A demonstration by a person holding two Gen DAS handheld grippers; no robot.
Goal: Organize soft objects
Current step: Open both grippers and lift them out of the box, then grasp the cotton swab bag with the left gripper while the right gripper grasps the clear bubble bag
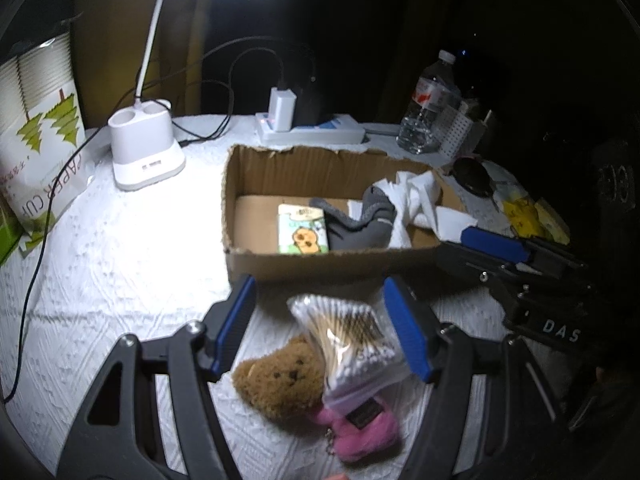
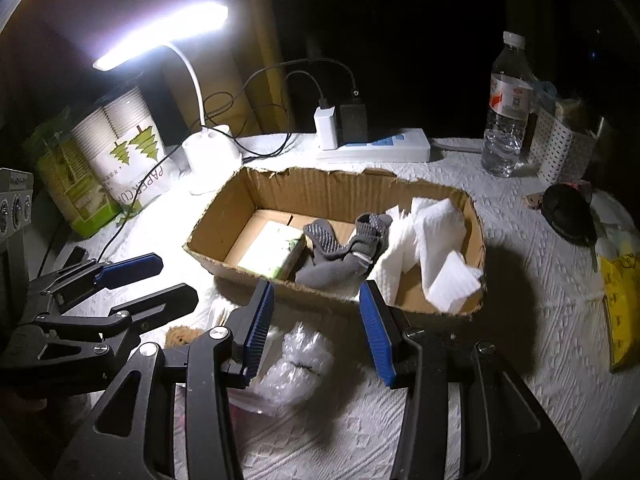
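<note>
Three soft items lie at 6 o'clock of the brown cardboard box (image 1: 320, 256) on the worktop: clear crinkly cotton-swab bag (image 1: 352, 344), brown plush bear (image 1: 280, 380), pink furry keychain (image 1: 356, 436). Left gripper (image 1: 320, 332) jaws wide, straddling the bag; right gripper (image 2: 316, 332) jaws wide, empty. Bag judged light, slippery, crushable; grip mid-body.

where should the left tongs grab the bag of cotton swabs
Probably across the bag's wide upper end, coming from above. The bag of cotton swabs lies tilted, its lower end resting on the brown plush bear and pink plush. The open left tongs already straddle that upper part, clear of both toys.
</note>
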